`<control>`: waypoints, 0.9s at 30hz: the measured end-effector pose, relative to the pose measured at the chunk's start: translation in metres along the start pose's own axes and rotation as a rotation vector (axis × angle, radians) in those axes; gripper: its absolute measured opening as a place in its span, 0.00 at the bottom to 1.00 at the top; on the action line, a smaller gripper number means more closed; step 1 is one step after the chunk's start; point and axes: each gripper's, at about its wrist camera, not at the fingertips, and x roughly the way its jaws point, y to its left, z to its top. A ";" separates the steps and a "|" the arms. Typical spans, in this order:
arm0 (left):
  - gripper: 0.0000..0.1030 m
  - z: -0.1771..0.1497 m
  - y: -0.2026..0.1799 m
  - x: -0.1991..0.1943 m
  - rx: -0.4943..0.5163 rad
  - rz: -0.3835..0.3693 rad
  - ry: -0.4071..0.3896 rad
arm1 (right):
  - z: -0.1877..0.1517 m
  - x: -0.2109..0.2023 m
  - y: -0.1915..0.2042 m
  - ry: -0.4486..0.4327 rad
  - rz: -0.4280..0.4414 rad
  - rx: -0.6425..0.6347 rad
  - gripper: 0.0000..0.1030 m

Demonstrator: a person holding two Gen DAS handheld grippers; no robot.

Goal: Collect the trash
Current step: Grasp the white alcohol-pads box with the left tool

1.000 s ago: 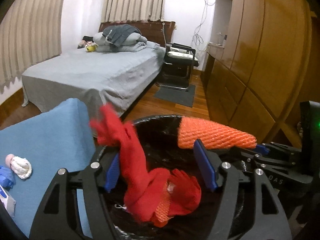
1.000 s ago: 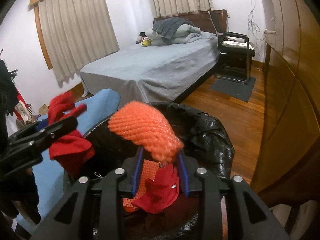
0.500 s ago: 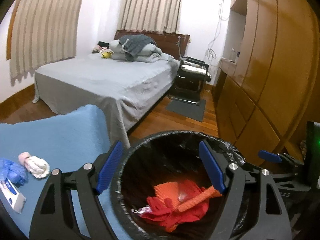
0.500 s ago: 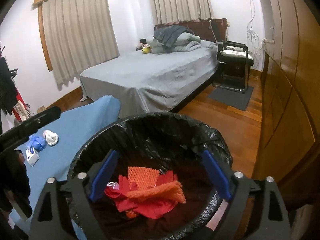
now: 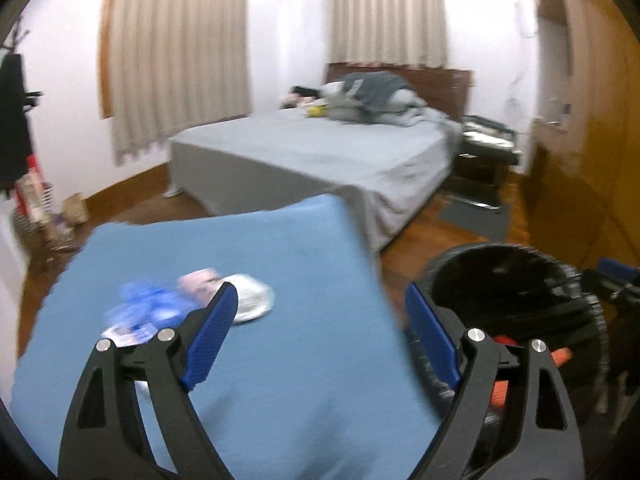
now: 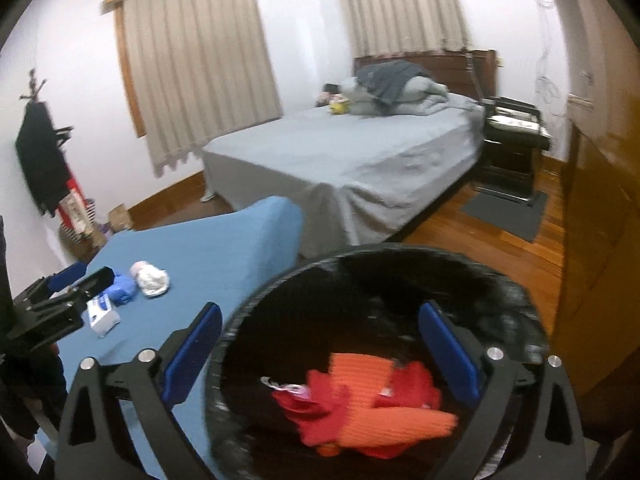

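Note:
A black-lined trash bin (image 6: 400, 252) holds an orange foam net (image 6: 360, 376) and a red cloth (image 6: 320, 412). My right gripper (image 6: 320, 320) hovers over the bin mouth, its jaws opening wide with nothing between them. My left gripper (image 5: 320, 308) is over the blue table (image 5: 280, 380), the bin (image 5: 520, 280) to its right. Its jaws are opening and empty too. Ahead of it, blurred, lie a blue glove (image 5: 148, 304), a white crumpled wad (image 5: 250, 300) and a small white box (image 5: 128, 332). The right wrist view shows the left gripper (image 6: 90, 276) beside the glove (image 6: 122, 288) and wad (image 6: 152, 280).
A grey bed (image 6: 340, 160) stands beyond the table. A wooden wardrobe (image 6: 600, 200) lines the right wall. A black stand (image 6: 512, 136) and a dark mat (image 6: 504, 208) sit on the wood floor. Dark clothes hang on a rack (image 6: 40, 160) at far left.
Both grippers opened, and the red cloth and orange net dropped into the bin. My left gripper then swung left, from the bin to over the blue table.

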 end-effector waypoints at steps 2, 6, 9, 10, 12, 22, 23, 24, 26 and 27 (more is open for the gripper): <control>0.81 -0.005 0.021 0.002 -0.020 0.063 0.014 | -0.001 0.008 0.015 0.007 0.031 -0.016 0.94; 0.81 -0.015 0.064 0.006 -0.085 0.170 0.045 | -0.002 0.027 0.049 0.025 0.092 -0.059 0.94; 0.81 -0.022 0.091 0.014 -0.141 0.229 0.078 | -0.004 0.039 0.070 0.031 0.127 -0.086 0.94; 0.81 -0.024 0.097 0.015 -0.152 0.240 0.085 | -0.004 0.043 0.076 0.036 0.136 -0.094 0.94; 0.81 -0.028 0.109 0.022 -0.172 0.262 0.103 | -0.004 0.052 0.089 0.041 0.153 -0.111 0.94; 0.81 -0.044 0.139 0.055 -0.246 0.304 0.176 | -0.005 0.094 0.135 0.079 0.185 -0.164 0.94; 0.81 -0.044 0.142 0.060 -0.252 0.304 0.188 | -0.006 0.098 0.138 0.084 0.185 -0.166 0.94; 0.81 -0.045 0.144 0.063 -0.255 0.304 0.194 | -0.006 0.100 0.140 0.088 0.185 -0.167 0.94; 0.81 -0.044 0.148 0.069 -0.261 0.312 0.205 | -0.007 0.106 0.145 0.097 0.189 -0.166 0.94; 0.81 -0.044 0.149 0.070 -0.263 0.313 0.209 | -0.008 0.108 0.147 0.100 0.189 -0.167 0.94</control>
